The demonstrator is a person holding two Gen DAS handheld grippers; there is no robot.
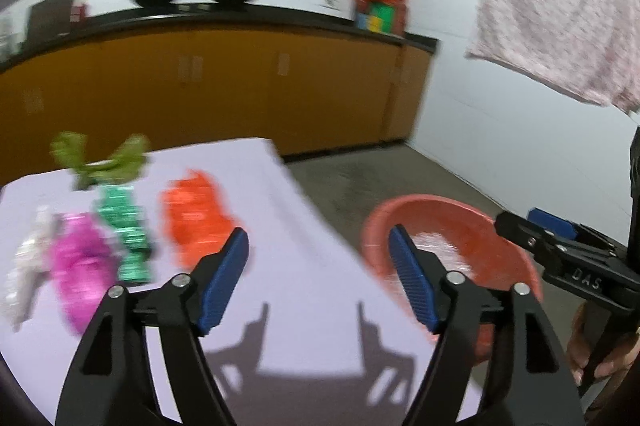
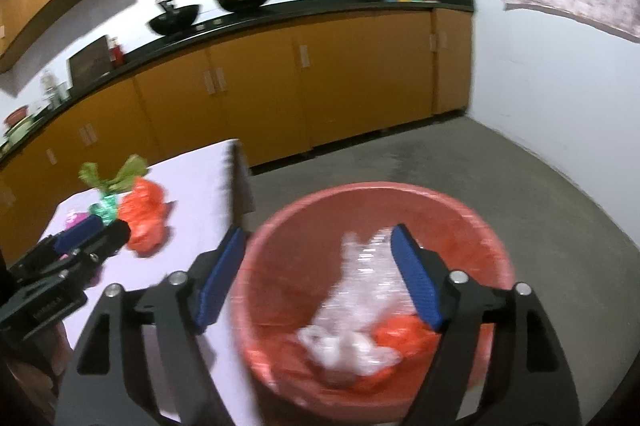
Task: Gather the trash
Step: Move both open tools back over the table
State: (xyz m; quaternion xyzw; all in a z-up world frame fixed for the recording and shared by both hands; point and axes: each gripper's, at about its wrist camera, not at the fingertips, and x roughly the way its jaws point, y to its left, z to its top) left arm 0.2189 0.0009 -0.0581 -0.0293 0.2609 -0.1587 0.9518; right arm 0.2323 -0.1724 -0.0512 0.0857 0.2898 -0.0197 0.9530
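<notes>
Left wrist view: your left gripper [image 1: 318, 268] has its jaws wide, nothing between them, over the white desk [image 1: 304, 226]. Five pieces of trash lie on the desk at left: a light green wrapper [image 1: 100, 156], a dark green foil wrapper [image 1: 126, 232], an orange bag [image 1: 194, 220], a pink wrapper [image 1: 80, 262], and a clear plastic piece [image 1: 28, 266]. The red bin [image 1: 496, 238] sits on the floor just beside the desk's right edge. Your right gripper [image 1: 532, 226] reaches in from the right.

Right wrist view: your right gripper [image 2: 318, 268] hangs over the bin, jaws wide and empty. Only here do you see the bin's inside: clear plastic [image 2: 360, 290] and orange scraps [image 2: 404, 336]. Blurred. The clear piece on the desk does not show here.
</notes>
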